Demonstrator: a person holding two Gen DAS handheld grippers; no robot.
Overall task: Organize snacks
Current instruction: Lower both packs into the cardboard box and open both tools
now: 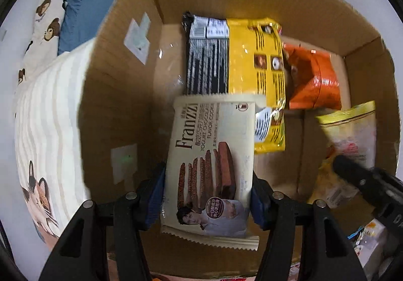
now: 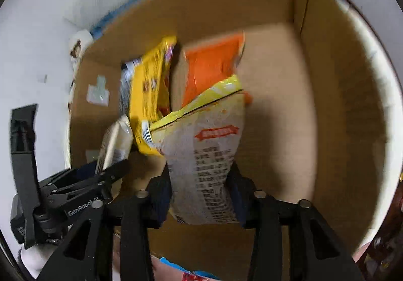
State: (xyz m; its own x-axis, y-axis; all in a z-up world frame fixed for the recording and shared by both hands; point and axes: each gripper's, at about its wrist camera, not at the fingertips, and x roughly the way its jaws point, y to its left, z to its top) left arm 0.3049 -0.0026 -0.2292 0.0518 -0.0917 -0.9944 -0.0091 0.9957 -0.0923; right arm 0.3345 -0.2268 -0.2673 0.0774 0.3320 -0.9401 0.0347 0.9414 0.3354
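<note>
Cardboard box (image 1: 121, 79), L gripper (image 1: 206, 195) clamping flat glossy cookie pack (image 1: 211, 165), R gripper (image 2: 201, 195) crinkly bag (image 2: 209, 155).

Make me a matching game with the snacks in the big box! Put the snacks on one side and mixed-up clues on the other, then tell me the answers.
Snacks:
1. Franzzi cookie pack
2. orange packet
3. black striped packet
4. white and yellow bag

Clues:
A. lies in the cardboard box, left of the yellow packet
B. held in the left gripper
C. held in the right gripper
D. lies in the box, right of the yellow packet

Pairs: 1-B, 2-D, 3-A, 4-C
</note>
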